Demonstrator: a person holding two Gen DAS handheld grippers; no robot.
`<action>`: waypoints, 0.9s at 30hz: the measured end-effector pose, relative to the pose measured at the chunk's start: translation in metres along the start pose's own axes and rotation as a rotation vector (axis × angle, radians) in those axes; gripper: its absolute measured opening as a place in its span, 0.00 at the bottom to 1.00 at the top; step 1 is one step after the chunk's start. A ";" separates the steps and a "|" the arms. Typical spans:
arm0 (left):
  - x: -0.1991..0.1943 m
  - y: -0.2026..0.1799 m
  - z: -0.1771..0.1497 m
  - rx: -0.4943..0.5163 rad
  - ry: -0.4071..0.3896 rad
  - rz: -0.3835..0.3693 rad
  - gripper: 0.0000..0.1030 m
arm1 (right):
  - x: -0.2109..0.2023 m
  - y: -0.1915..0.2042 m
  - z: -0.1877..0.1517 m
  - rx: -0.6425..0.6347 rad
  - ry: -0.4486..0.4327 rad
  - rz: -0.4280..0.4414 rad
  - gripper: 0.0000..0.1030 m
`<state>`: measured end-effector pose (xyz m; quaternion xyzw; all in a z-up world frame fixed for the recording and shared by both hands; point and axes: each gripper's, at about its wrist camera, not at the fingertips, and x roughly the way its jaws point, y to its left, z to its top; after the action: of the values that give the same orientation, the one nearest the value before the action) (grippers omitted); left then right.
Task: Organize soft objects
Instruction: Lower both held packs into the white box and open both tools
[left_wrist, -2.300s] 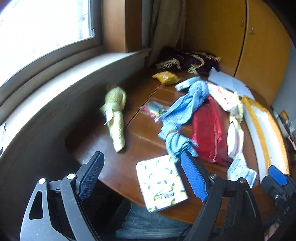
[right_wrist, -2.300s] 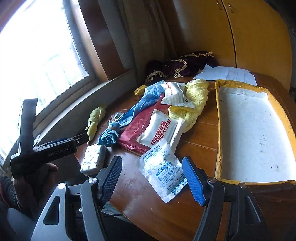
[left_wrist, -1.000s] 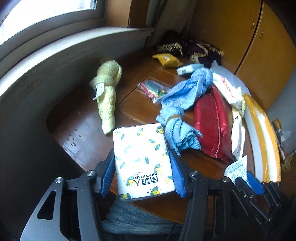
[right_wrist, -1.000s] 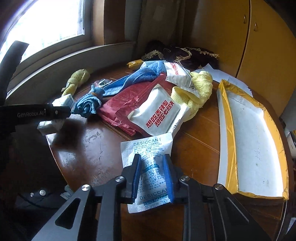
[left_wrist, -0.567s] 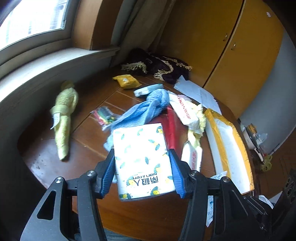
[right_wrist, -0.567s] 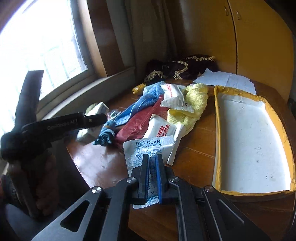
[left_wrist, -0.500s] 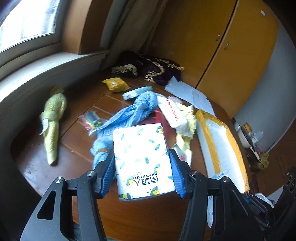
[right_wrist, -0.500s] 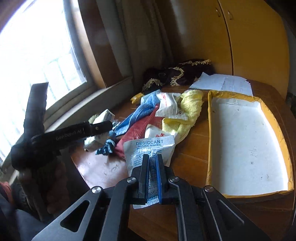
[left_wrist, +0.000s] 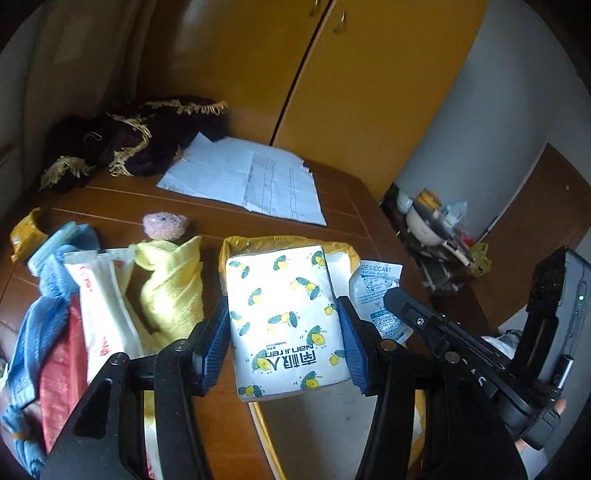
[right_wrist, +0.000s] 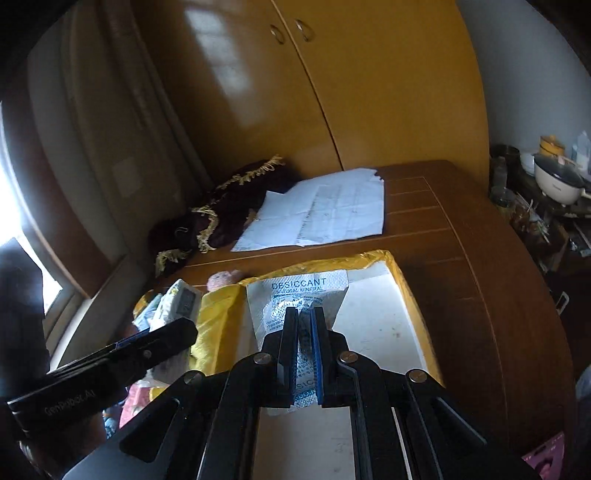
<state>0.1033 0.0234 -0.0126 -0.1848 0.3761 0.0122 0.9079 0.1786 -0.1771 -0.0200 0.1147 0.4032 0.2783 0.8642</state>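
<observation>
On the left of the wooden table (left_wrist: 343, 206), a blue towel (left_wrist: 40, 317), a red pouch (left_wrist: 59, 373), white packets (left_wrist: 99, 299) and a yellow cloth (left_wrist: 173, 284) are lying heaped together, with a pink pom-pom (left_wrist: 166, 226) just behind them and a dark fringed cloth (left_wrist: 125, 144) and white papers (left_wrist: 251, 177) lying farther back by the yellow cupboard doors (left_wrist: 369, 74). The left tongs (left_wrist: 284, 343) are gripping a white tissue pack (left_wrist: 284, 317) printed with lemons, its sides pressed between the two blue pads, and are holding it over the near-left part of the yellow-rimmed white tray (right_wrist: 402, 284). Just to the right, the right tongs (right_wrist: 303, 354) are pinching a desiccant sachet (right_wrist: 299, 295) between nearly closed pads; the sachet is sticking out forward of the tips, its printed end hanging above the tray's white floor. In the left wrist view the same sachet (left_wrist: 376, 288) is showing beside the tissue pack, the two packets near each other but apart. Kitchenware is standing blurred at far right.
</observation>
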 end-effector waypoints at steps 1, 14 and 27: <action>0.017 -0.001 0.000 0.009 0.028 0.020 0.52 | 0.005 -0.005 -0.005 0.016 0.009 -0.015 0.07; 0.039 -0.002 -0.018 0.030 -0.010 -0.028 0.52 | 0.013 -0.017 -0.031 0.101 0.064 -0.067 0.07; 0.057 -0.019 -0.025 0.144 0.099 -0.053 0.54 | 0.011 -0.031 -0.031 0.206 0.063 -0.043 0.12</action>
<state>0.1303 -0.0098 -0.0624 -0.1291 0.4156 -0.0483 0.8991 0.1729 -0.1971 -0.0604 0.1854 0.4589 0.2205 0.8405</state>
